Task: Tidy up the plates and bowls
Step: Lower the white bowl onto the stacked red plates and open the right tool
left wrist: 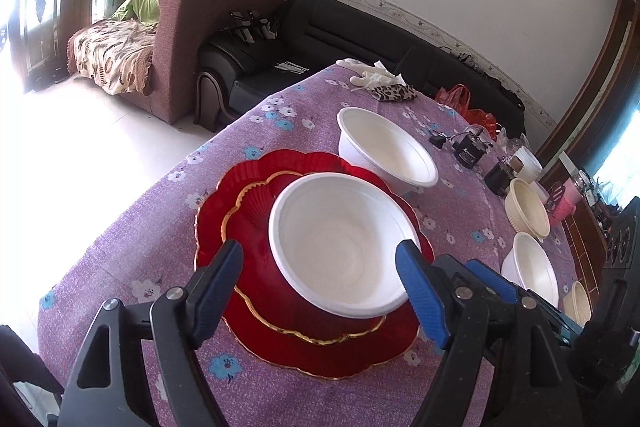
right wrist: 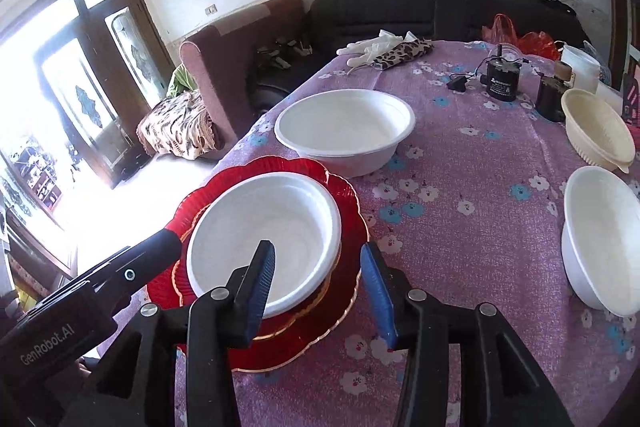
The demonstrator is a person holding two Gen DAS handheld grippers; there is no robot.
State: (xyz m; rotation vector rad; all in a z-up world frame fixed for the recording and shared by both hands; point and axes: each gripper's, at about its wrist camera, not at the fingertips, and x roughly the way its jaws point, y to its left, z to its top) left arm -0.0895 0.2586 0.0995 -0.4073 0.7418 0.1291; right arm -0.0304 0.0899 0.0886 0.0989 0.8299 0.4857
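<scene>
Both my grippers, left (left wrist: 320,291) and right (right wrist: 318,287), are released, nothing held. White bowl (left wrist: 340,243) sits on the red plates (left wrist: 240,211); I'd back off clear of its rim so it doesn't tip.

My left wrist camera looks down along my left tongs (left wrist: 320,291) from close above the bench (left wrist: 132,227). My right camera views likewise. Both share the white bowl (left wrist: 344,243) (right wrist: 268,235) on red plates (left wrist: 224,211) (right wrist: 344,195).

white bowl (left wrist: 344,247) upright on stacked red plates (left wrist: 256,267) | second white bowl (left wrist: 386,147) behind, on cloth
</scene>
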